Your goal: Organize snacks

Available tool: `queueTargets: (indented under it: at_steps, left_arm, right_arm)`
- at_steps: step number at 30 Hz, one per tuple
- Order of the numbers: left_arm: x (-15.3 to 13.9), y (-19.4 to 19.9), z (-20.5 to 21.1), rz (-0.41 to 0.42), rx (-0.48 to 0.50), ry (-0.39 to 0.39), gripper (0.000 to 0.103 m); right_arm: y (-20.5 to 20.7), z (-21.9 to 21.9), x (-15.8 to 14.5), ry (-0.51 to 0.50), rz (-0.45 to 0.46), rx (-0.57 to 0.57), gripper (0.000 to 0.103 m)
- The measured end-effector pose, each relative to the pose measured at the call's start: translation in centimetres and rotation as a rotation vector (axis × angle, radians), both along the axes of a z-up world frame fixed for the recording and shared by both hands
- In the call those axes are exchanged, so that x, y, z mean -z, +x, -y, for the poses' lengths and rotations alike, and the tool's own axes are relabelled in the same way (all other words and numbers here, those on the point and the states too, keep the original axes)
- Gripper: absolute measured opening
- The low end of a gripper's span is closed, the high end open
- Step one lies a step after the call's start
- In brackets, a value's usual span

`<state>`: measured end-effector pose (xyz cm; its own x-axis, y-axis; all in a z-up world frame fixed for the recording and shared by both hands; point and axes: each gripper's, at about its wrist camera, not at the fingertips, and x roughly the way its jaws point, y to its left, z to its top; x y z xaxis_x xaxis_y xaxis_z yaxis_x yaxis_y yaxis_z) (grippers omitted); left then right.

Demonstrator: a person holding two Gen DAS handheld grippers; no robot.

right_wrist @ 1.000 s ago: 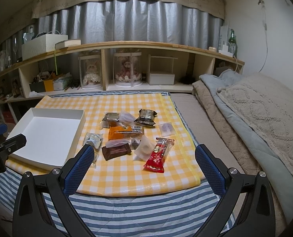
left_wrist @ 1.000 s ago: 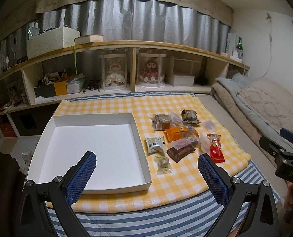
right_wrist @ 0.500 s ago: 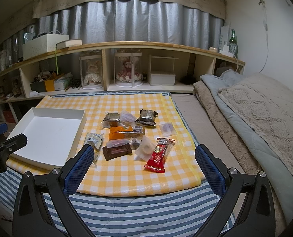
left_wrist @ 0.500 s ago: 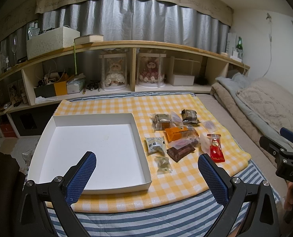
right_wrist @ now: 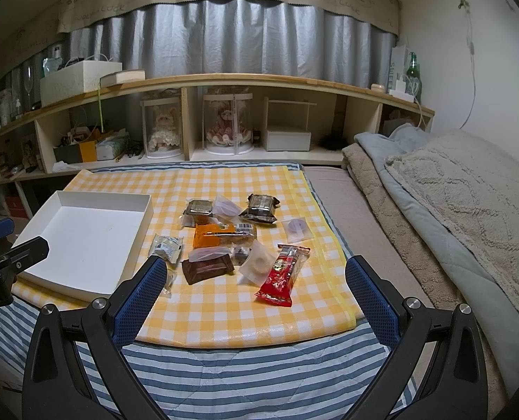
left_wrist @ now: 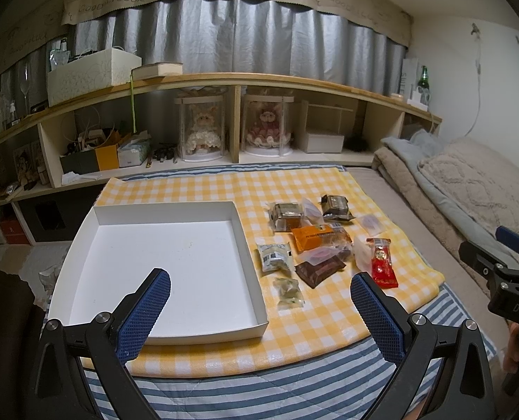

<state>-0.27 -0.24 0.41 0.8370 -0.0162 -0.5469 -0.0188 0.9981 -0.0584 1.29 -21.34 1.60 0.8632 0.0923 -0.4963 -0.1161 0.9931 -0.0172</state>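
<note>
Snacks (right_wrist: 231,241) lie clustered on the checked cloth (right_wrist: 224,315), just right of the white box (left_wrist: 252,273). We hold both grippers short of the box: left (left_wrist: 259,311) spread wide, right (right_wrist: 256,294) spread wide, nothing pinched.

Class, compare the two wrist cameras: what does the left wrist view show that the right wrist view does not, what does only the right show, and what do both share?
Only the left wrist view shows the white box's whole floor and near wall, with nothing in it, and the right gripper at its right edge.

Only the right wrist view shows the beige blanket spread wide, and the left gripper at its left edge.

Both show the snack packets on the yellow checked cloth, among them the red packet and orange packet, plus the shelf with two dolls. Both grippers are open.
</note>
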Motion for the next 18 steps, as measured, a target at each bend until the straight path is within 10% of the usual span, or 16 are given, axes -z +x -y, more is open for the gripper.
queueTargets:
  at_steps: [18]
  left_arm:
    - [0.02,-0.03,0.12,0.006,0.002,0.008,0.103]
  right_arm:
    - [-0.07,-0.09,-0.08,-0.001,0.002,-0.002,0.103]
